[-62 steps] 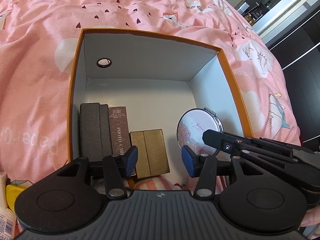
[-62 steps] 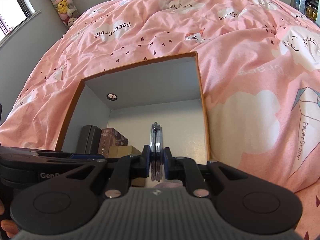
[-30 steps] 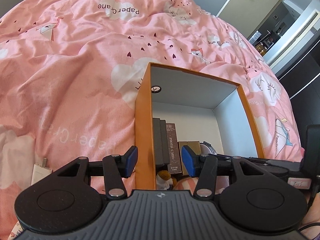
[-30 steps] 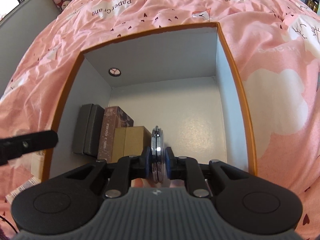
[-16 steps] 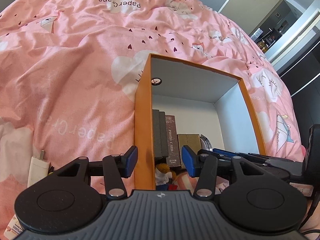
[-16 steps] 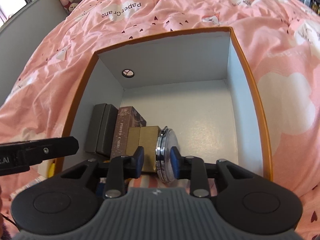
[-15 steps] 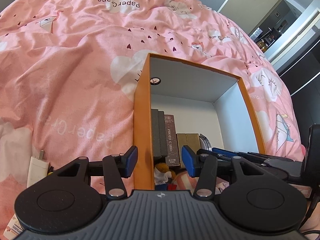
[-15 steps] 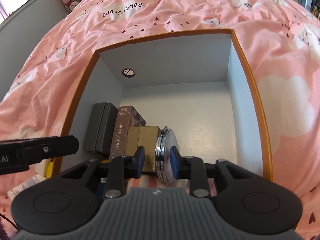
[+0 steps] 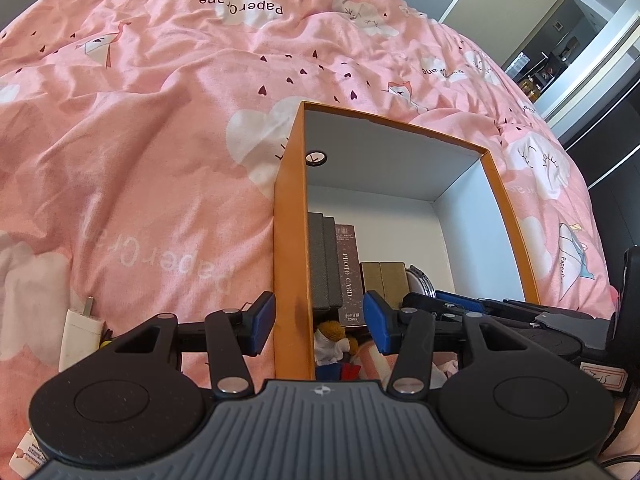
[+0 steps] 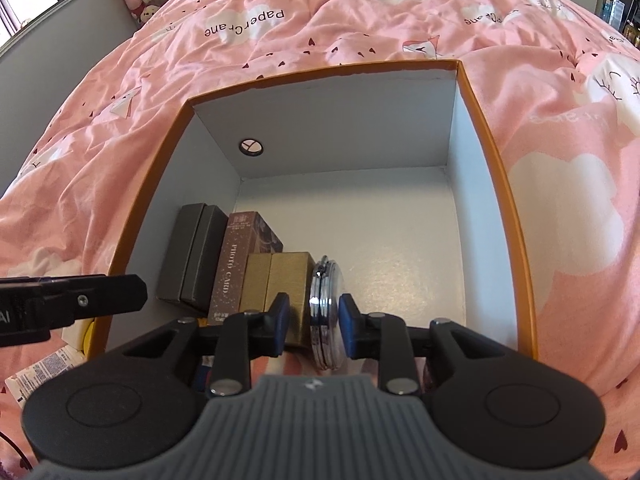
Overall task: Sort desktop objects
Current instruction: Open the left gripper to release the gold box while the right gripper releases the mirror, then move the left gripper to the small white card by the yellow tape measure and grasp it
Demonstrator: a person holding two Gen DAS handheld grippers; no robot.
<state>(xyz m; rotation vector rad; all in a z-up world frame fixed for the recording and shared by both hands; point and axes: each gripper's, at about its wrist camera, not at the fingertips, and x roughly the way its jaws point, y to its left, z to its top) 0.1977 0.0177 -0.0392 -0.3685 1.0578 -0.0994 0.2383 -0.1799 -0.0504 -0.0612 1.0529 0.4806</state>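
Right wrist view — orange box (image 10: 516,240) holds boxes, compact mirror (image 10: 327,312); right hand-held gripper (image 10: 312,326) opening, pads clear.

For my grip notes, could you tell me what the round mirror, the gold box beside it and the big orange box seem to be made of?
Round mirror: likely polished metal; its edge bands shine like chrome.
Gold box: probably card with a metallic, faintly textured gold wrap; crisp folded corners.
Big orange box: cardboard, matte orange outside, plain white inside; thin straight walls.

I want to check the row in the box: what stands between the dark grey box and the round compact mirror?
In the right wrist view, two things: the brown photo card box, then the gold box. The compact mirror leans against the gold box; the dark grey box starts the row.
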